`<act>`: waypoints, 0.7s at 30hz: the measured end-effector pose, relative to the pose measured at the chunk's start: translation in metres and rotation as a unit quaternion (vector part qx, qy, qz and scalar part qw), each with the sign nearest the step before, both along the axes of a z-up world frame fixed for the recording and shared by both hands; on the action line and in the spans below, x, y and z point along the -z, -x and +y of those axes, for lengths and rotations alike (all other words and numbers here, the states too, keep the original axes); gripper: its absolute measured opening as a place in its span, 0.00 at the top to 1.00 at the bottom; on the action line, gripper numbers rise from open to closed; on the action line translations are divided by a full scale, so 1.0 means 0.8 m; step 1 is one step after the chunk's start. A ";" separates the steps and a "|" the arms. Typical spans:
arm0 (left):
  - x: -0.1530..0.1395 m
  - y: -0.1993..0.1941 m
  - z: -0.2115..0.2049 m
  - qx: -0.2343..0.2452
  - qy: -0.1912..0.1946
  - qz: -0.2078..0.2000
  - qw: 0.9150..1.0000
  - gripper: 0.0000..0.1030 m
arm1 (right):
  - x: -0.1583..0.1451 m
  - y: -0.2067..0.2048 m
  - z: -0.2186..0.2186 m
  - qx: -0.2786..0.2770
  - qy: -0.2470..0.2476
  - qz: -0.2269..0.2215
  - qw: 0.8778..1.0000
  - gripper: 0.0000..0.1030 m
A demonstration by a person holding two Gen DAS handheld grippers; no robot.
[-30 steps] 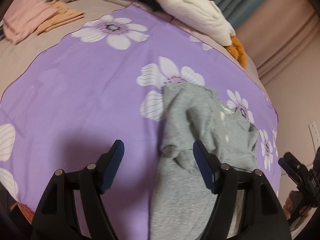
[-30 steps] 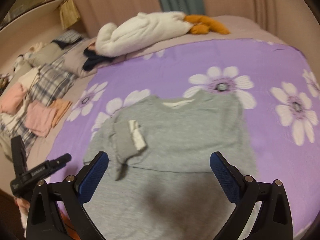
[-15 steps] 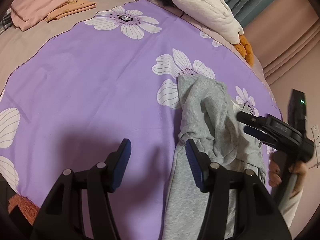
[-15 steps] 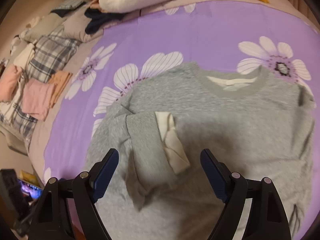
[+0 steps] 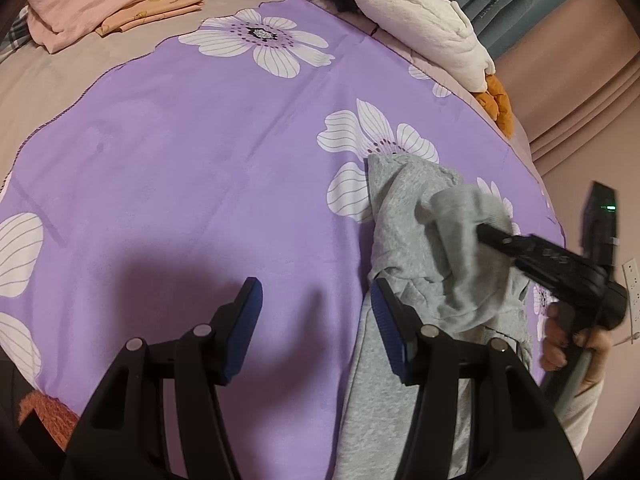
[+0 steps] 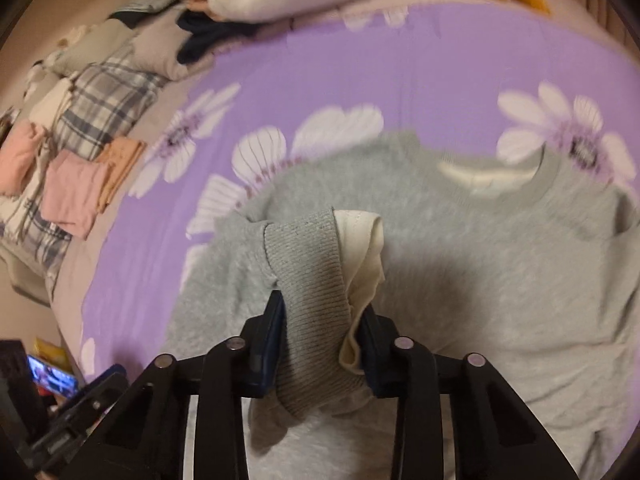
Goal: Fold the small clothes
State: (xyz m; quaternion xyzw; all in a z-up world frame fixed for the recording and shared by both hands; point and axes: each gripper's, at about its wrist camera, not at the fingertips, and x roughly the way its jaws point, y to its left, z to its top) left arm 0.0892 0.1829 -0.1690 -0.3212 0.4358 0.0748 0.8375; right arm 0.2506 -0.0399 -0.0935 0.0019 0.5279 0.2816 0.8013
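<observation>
A grey sweatshirt [image 6: 500,280] lies spread on the purple flowered sheet [image 5: 180,168], neckline toward the far side. My right gripper [image 6: 320,336] has its jaws closing, and both pads press on the sweatshirt's ribbed sleeve cuff [image 6: 308,264], whose cream lining [image 6: 360,240] shows. In the left wrist view the right gripper [image 5: 486,234] holds that sleeve raised above the sweatshirt [image 5: 400,240], and a hand [image 5: 572,340] grips its handle. My left gripper [image 5: 316,320] stands open over bare sheet at the sweatshirt's left edge, nothing between its fingers.
Folded pink and orange clothes [image 5: 88,4] and a plaid cloth [image 6: 104,108] lie at the sheet's far left. A white fluffy bundle [image 5: 424,28], an orange item [image 5: 498,104] and a dark garment [image 6: 208,36] sit along the far edge. A lit phone screen [image 6: 52,376] is lower left.
My right gripper came down over the folded sleeve, closed on its cuff and lifted it. My left gripper narrowed a little and stayed where it was.
</observation>
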 end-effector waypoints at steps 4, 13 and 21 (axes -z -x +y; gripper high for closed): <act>-0.004 -0.014 -0.006 0.012 -0.003 -0.004 1.000 0.46 | -0.044 0.005 -0.019 0.008 0.003 -0.053 0.999 0.68; -0.007 -0.067 -0.032 0.052 -0.004 -0.004 0.999 0.47 | -0.115 -0.009 -0.036 0.035 0.028 -0.165 0.985 0.69; 0.021 -0.114 -0.064 0.081 -0.017 0.034 0.996 0.56 | -0.132 -0.010 -0.052 0.047 0.051 -0.195 0.978 0.69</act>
